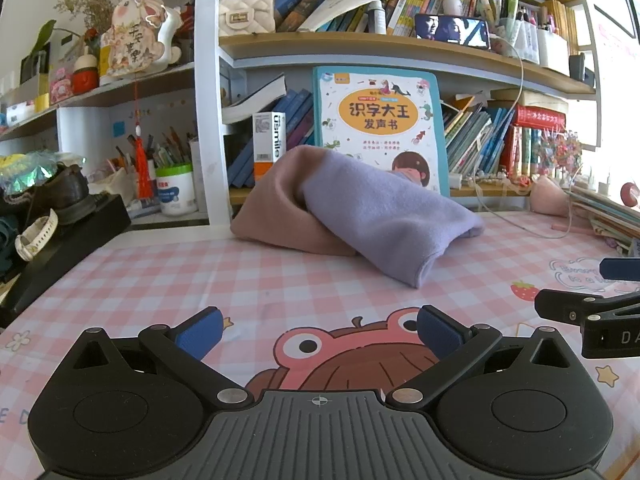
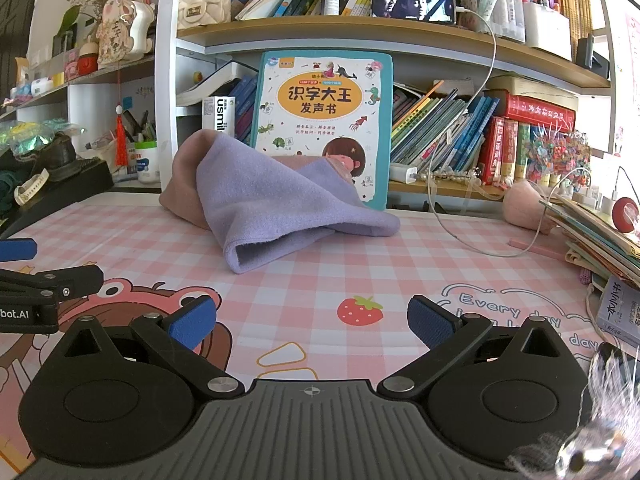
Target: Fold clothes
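A lilac cloth (image 1: 384,220) lies draped over a pink cloth (image 1: 272,208) at the back of the desk, leaning against a children's book (image 1: 380,116). Both also show in the right wrist view, lilac (image 2: 280,204) over pink (image 2: 182,184). My left gripper (image 1: 320,332) is open and empty, low over the pink checked mat (image 1: 200,280), well short of the cloths. My right gripper (image 2: 312,320) is open and empty, beside the left one; it shows at the right edge of the left wrist view (image 1: 592,292).
Shelves crowded with books stand behind the cloths. A black box (image 1: 68,236) with a shoe and a watch sits at the left. A white cable (image 2: 460,232), a pink pouch (image 2: 524,204) and a stack of books (image 2: 600,236) lie at the right.
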{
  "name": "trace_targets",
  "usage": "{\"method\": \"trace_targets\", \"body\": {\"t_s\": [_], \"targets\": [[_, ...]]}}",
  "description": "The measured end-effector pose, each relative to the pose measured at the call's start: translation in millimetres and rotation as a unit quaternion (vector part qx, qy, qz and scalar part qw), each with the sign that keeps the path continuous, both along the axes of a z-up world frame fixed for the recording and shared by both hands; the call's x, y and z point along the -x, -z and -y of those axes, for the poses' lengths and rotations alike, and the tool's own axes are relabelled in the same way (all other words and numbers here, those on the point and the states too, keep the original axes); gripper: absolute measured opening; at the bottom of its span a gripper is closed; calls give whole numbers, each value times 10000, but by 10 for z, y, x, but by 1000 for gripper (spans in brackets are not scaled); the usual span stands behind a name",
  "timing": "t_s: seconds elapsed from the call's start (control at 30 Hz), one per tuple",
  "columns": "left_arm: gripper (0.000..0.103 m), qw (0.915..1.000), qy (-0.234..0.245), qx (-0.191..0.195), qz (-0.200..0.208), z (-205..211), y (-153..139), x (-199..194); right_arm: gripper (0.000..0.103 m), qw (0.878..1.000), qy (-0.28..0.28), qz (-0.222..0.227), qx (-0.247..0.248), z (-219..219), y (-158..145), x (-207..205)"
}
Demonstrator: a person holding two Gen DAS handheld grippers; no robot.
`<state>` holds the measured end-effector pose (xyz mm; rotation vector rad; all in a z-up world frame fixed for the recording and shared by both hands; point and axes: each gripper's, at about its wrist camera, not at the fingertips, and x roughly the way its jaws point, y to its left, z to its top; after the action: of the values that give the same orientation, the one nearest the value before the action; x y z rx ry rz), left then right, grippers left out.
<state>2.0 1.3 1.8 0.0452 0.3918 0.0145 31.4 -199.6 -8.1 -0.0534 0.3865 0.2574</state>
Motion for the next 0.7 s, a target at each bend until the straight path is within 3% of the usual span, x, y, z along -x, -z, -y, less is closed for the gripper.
{"method": "trace_targets", "body": {"t_s": [0.7], "targets": [[103,10000,67,14,-43,6,10,-15,103,10000,15,-69,24,-13,13,-13]]}}
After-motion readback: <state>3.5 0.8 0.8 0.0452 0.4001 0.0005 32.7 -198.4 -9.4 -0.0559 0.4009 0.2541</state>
